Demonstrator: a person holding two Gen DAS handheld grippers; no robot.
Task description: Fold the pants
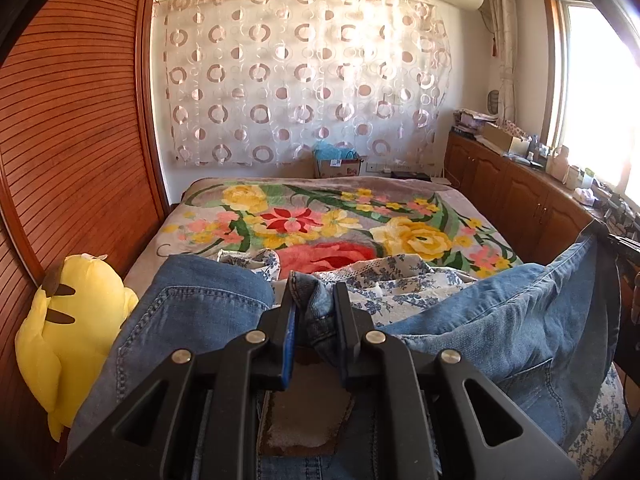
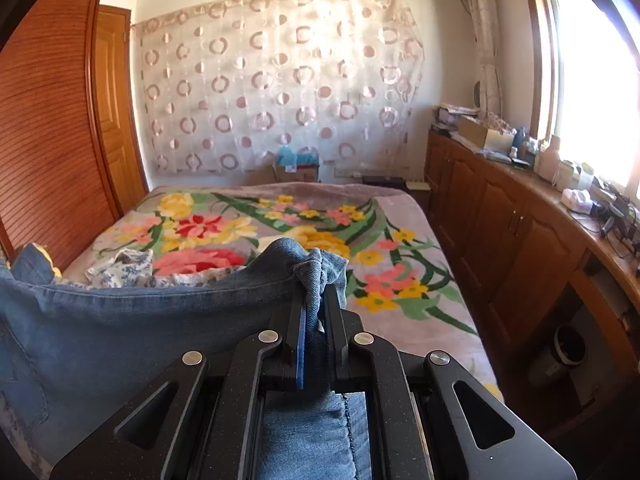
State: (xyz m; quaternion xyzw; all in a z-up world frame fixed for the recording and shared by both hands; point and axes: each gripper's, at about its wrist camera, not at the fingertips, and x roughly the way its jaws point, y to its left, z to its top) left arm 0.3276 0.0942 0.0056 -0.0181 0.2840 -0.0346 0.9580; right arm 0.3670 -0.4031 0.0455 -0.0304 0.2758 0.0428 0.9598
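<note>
Sunlit bedroom, with a bed (image 2: 404,216) under a flowered blanket (image 1: 320,216) filling the middle of both views.

Nearest the left wrist camera, the left gripper (image 1: 314,300) points forward and somewhat downward over the bed, its jaws clamped on a bunched fold of blue denim pants (image 1: 200,308). The denim spreads to both sides of the jaws, with a stitched pocket on the left and a lifted stretch rising toward the right edge. Under the gripper a pale patch shows on the waistband; any writing on it is unreadable.

In the right wrist view the right gripper (image 2: 316,300) holds a similar tilt, nearly closed and pinching another gathered bit of the pants (image 2: 120,320), which hang in a taut sheet off to the left.

Just past the denim lies a crumpled cloth with a blue flower print (image 1: 400,284). A yellow plush toy (image 1: 72,328) leans against the slatted wooden wardrobe (image 1: 80,140) at the left of the bed.

Farther back, at the far end of the bed, an open cardboard box (image 1: 338,166) stands with something turquoise sticking out; its label is too small to read. Behind it a sheer curtain with ring patterns (image 1: 300,76) covers the wall. Along the right, wooden cabinets (image 2: 500,216) carry boxes, bottles and cables below a bright window (image 2: 592,80).
</note>
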